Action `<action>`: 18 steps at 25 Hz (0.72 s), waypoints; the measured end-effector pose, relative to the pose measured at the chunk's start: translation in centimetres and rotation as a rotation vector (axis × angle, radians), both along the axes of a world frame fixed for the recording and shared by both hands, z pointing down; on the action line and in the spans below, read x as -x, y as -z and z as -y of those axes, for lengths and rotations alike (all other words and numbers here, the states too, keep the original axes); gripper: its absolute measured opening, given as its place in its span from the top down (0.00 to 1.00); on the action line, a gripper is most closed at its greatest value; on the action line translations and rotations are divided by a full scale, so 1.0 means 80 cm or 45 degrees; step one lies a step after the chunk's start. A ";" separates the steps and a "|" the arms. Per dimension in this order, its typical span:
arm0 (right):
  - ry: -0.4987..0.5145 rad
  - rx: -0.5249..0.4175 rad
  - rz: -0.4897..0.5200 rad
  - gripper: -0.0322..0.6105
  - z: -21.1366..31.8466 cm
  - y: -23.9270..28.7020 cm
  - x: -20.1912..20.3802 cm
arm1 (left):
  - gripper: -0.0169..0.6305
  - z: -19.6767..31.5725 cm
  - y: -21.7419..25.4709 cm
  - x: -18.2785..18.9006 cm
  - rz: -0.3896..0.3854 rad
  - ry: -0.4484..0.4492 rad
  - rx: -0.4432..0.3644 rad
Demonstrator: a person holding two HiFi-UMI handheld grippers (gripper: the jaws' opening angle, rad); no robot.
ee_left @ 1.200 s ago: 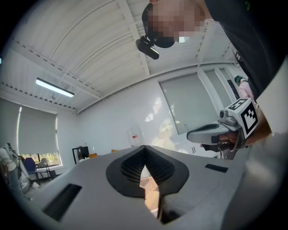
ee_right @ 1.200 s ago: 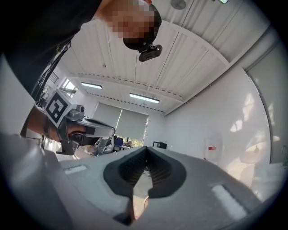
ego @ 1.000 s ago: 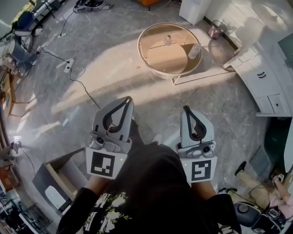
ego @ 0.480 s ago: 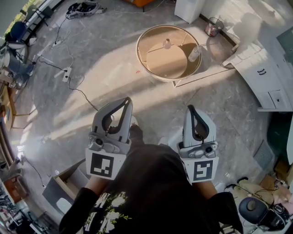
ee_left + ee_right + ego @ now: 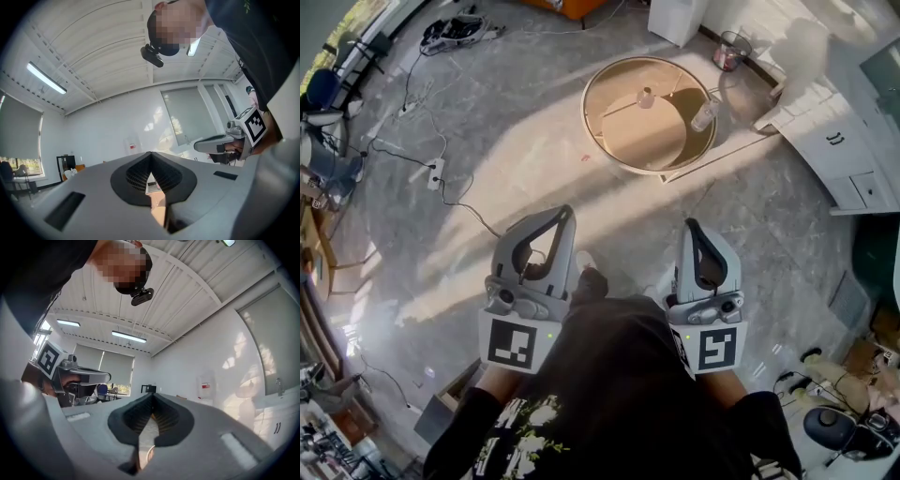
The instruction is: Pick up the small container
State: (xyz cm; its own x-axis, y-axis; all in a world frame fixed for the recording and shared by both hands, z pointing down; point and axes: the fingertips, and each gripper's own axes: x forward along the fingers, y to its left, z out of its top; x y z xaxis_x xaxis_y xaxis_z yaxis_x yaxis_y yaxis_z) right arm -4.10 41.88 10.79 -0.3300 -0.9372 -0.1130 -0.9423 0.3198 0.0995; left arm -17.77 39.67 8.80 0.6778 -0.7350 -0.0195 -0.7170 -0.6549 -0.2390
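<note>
Approach step, I reckon; my left tool (image 5: pixel 564 212) and right tool (image 5: pixel 689 225) are both closed on nothing, small container (image 5: pixel 646 97) sits on the far round tabletop (image 5: pixel 609 155); next I gotta close in and open one.

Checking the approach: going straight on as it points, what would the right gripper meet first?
Nothing near: the right gripper seems aimed level, above the round table, toward the far wall; depth unclear.

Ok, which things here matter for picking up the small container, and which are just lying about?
Job: small container, probably the little bottle, on the round table; left gripper and right gripper, both shut and empty.
Lying about: clear bottle on the same table, power strip with cables, bucket, white cabinet.
</note>
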 end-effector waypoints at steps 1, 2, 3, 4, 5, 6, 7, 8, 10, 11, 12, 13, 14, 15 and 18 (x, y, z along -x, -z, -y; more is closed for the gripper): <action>-0.018 -0.001 -0.004 0.96 0.007 -0.004 0.009 | 0.96 0.009 -0.003 0.009 0.002 -0.015 0.000; -0.037 -0.001 -0.007 0.96 0.015 -0.008 0.018 | 0.96 0.020 -0.007 0.019 -0.002 -0.025 0.006; -0.056 -0.001 -0.010 0.96 0.023 -0.011 0.027 | 0.96 0.029 -0.011 0.029 -0.010 -0.031 0.016; -0.075 0.002 -0.013 0.96 0.030 -0.014 0.035 | 0.96 0.036 -0.013 0.038 -0.015 -0.038 0.023; -0.093 0.004 -0.016 0.96 0.036 -0.016 0.042 | 0.96 0.041 -0.015 0.046 -0.011 -0.048 0.023; -0.111 0.007 -0.016 0.96 0.042 -0.017 0.048 | 0.96 0.046 -0.016 0.051 -0.001 -0.064 0.016; -0.125 0.010 -0.013 0.96 0.047 -0.019 0.055 | 0.96 0.050 -0.016 0.056 0.011 -0.082 0.006; -0.132 0.012 -0.009 0.96 0.051 -0.020 0.064 | 0.96 0.053 -0.017 0.062 0.019 -0.100 -0.002; -0.133 0.011 -0.014 0.96 0.056 -0.023 0.086 | 0.96 0.058 -0.019 0.076 0.025 -0.127 -0.005; -0.131 0.009 -0.022 0.96 0.056 -0.025 0.098 | 0.96 0.059 -0.022 0.084 0.026 -0.138 -0.005; -0.132 0.008 -0.027 0.96 0.055 -0.027 0.107 | 0.96 0.061 -0.025 0.090 0.028 -0.146 -0.007; -0.138 0.008 -0.030 0.96 0.056 -0.029 0.113 | 0.96 0.063 -0.028 0.096 0.028 -0.152 -0.006; -0.147 0.013 -0.030 0.96 0.057 -0.032 0.116 | 0.96 0.067 -0.032 0.101 0.025 -0.154 0.000; -0.157 0.021 -0.032 0.96 0.058 -0.034 0.118 | 0.96 0.070 -0.033 0.105 0.018 -0.155 0.010; -0.180 0.060 -0.043 0.96 0.068 -0.041 0.121 | 0.96 0.079 -0.032 0.117 0.009 -0.157 0.011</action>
